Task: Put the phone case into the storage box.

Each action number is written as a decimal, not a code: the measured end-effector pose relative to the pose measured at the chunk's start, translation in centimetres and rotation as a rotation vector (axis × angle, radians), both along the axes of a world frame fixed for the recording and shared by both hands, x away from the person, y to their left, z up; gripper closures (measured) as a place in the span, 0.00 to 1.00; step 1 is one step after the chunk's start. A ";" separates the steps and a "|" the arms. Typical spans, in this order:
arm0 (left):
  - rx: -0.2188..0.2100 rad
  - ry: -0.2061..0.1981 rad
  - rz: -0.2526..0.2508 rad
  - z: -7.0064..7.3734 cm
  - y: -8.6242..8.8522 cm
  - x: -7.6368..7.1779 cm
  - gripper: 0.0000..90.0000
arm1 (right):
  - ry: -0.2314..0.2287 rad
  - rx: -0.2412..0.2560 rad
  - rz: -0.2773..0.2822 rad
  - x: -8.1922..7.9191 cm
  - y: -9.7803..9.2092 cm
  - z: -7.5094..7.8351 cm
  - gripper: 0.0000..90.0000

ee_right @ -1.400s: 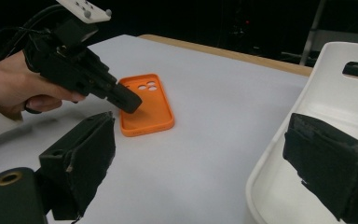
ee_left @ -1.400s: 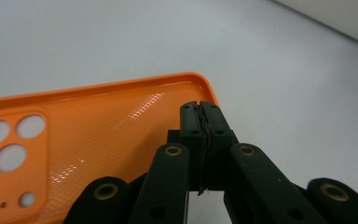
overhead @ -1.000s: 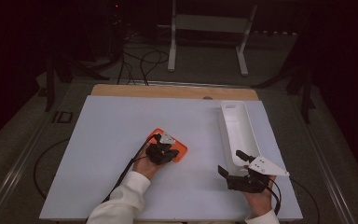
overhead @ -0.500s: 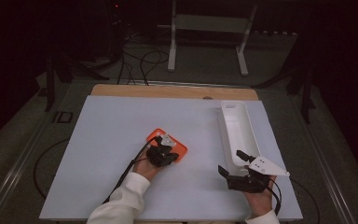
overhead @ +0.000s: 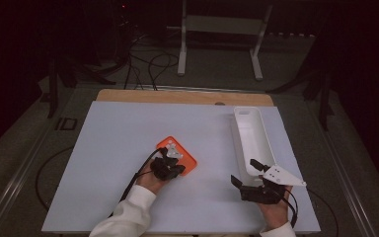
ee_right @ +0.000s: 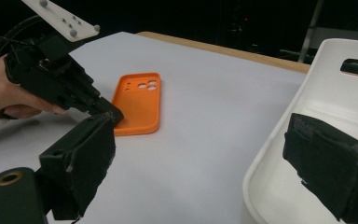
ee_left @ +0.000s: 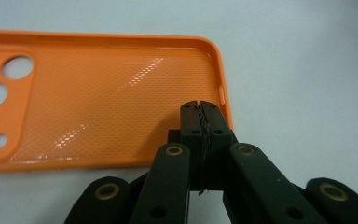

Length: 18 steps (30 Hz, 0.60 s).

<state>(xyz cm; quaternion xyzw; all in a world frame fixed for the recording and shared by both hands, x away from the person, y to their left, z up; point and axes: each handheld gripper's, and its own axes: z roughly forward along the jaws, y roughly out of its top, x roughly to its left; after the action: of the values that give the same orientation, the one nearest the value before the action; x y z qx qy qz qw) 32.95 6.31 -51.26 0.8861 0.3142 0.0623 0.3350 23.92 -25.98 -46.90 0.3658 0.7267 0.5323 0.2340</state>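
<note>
So far little of the work looks done: the orange phone case lies flat on the white table, open side up, with its camera holes at the far end, roughly in the middle of the board and well apart from the long white tray that stands along the right side. The left gripper is down at the near corner of the case; in the left gripper view its jaws stand pressed together over the case, the tips just inside the raised rim, with nothing visibly caught between them, so I judge this a press or a failed pinch on the edge, not a secure hold. From the right gripper view the same gripper meets the case at its near end, and the case sits level on the table, not lifted. The right gripper waits near the tray's near end with its jaws spread wide and empty; the tray looks empty as far as its visible part shows. If the aim is to put the case into the tray, then grasping, lifting, carrying across and setting down all remain.
</note>
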 end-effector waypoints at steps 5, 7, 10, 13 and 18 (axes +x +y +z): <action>0.006 -0.003 0.007 0.1 0.6 -0.5 1.00 | 0.000 -0.001 0.002 0.0 0.0 0.0 0.10; 0.012 -0.001 0.009 0.1 0.9 -0.7 1.00 | 0.001 -0.001 0.002 0.0 0.0 0.0 0.10; 0.017 -0.001 0.014 0.1 1.4 -1.0 1.00 | 0.001 -0.002 0.000 0.0 0.0 0.0 0.10; 0.026 -0.002 0.020 0.2 1.9 -1.2 1.00 | 0.001 -0.002 0.001 0.0 0.0 0.0 0.10; 0.036 -0.005 0.034 0.3 2.8 -1.5 1.00 | 0.002 -0.004 0.004 0.0 0.1 0.0 0.10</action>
<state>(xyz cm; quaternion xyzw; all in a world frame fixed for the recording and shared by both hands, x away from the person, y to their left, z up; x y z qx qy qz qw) 31.44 9.07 -50.99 0.8863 0.3271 0.0760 0.3188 23.91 -25.92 -46.89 0.3643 0.7287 0.5311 0.2330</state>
